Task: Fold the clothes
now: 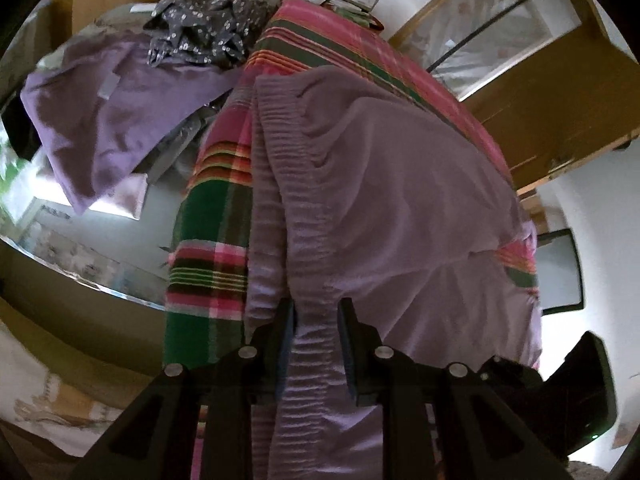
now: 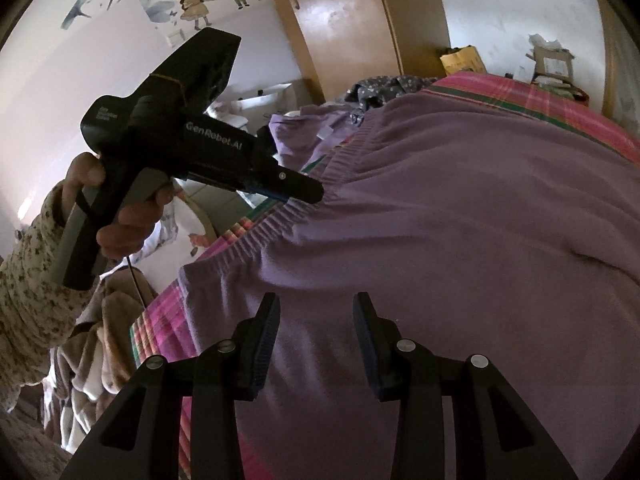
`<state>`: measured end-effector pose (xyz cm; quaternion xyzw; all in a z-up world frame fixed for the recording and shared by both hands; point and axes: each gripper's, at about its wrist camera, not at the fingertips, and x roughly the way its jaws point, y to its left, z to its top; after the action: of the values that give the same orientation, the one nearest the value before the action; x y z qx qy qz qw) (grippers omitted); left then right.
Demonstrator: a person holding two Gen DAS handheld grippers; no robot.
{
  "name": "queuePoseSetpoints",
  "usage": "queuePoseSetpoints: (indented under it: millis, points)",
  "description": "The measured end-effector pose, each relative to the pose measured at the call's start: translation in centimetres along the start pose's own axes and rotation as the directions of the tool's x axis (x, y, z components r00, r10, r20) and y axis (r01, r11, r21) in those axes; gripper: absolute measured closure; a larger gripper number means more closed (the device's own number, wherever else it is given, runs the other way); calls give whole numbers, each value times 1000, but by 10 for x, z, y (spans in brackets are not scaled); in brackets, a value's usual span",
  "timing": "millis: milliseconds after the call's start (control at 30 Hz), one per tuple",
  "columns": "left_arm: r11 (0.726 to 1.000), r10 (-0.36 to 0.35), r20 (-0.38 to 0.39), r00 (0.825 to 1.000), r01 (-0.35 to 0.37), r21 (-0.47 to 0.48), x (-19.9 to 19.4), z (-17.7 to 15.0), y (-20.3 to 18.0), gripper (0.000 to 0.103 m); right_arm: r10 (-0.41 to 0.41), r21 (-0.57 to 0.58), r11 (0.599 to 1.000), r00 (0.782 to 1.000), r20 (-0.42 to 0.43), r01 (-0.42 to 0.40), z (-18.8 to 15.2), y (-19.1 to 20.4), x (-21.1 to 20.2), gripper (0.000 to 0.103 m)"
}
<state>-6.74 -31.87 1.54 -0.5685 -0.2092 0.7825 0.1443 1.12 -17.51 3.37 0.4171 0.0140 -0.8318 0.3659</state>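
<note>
A light purple knit sweater (image 1: 400,184) lies spread on a bed covered with a pink and green plaid blanket (image 1: 208,240). My left gripper (image 1: 316,316) is shut on the sweater's ribbed hem (image 1: 316,360), and the band runs between its fingers. In the right wrist view the same left gripper (image 2: 314,193) meets the ribbed hem (image 2: 256,236) at the sweater's left edge, held by a person's hand (image 2: 124,220). My right gripper (image 2: 316,308) hovers open just over the sweater's body (image 2: 460,220), with nothing between its fingers. Its black body (image 1: 580,380) shows at the lower right.
A second purple garment (image 1: 100,120) and a grey floral garment (image 1: 200,28) lie heaped at the bed's far left. Cardboard boxes (image 2: 548,60) stand at the far end. A wooden wardrobe (image 2: 344,20) rises behind the bed. Beige bedding (image 2: 96,340) hangs off the near left side.
</note>
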Motion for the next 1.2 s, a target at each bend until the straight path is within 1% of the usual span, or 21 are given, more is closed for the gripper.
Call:
queuePoseSetpoints:
  millis: [67,167,267,333,433,500,633,733,800,867,933,1100,1200]
  points:
    - [999,-34,6,999,34,-29,0,1,3,81,1,-2,1000,1000,-3,-1,1,1,2,63]
    - [990,-133,26,991,134,-47,-2,3,7,81,0,-9,1000,1000,-15,0,0,3,6,63]
    - [985,-158,37,987,160,-66,-1,4,13,81,-6,-18,1000,1000,-20,6,-1,5,7,63]
    - [988,-137,21,990,138,-74,6,4,16,81,-5,-17,1000,1000,-20,4,-1,5,8,63]
    - [990,-130,18,991,131,-54,10,5,12,80,-14,-22,1000,1000,-21,14,-1,5,9,63]
    - [994,-109,13,994,109,-30,11,6,10,80,-16,-21,1000,1000,-23,16,0,5,11,63]
    - [990,-133,4,991,133,-56,14,15,12,80,-13,-24,1000,1000,-28,12,0,8,13,63]
    - [987,-139,15,990,140,-76,12,13,17,80,-21,-38,999,999,-33,19,0,11,15,63]
    - [985,-144,22,989,145,-89,11,12,20,83,-25,-42,999,999,-35,24,0,11,16,63]
    - [983,-148,30,989,150,-102,10,10,23,92,-24,-38,999,999,-35,23,0,11,17,63]
    - [981,-152,37,988,155,-115,9,9,26,97,-23,-36,999,999,-35,22,1,11,16,63]
    - [975,-161,56,985,168,-147,7,5,34,99,-28,-25,999,999,-28,27,4,8,16,63]
    - [972,-171,82,982,182,-151,-1,1,37,99,-31,-15,999,999,-21,31,6,7,15,63]
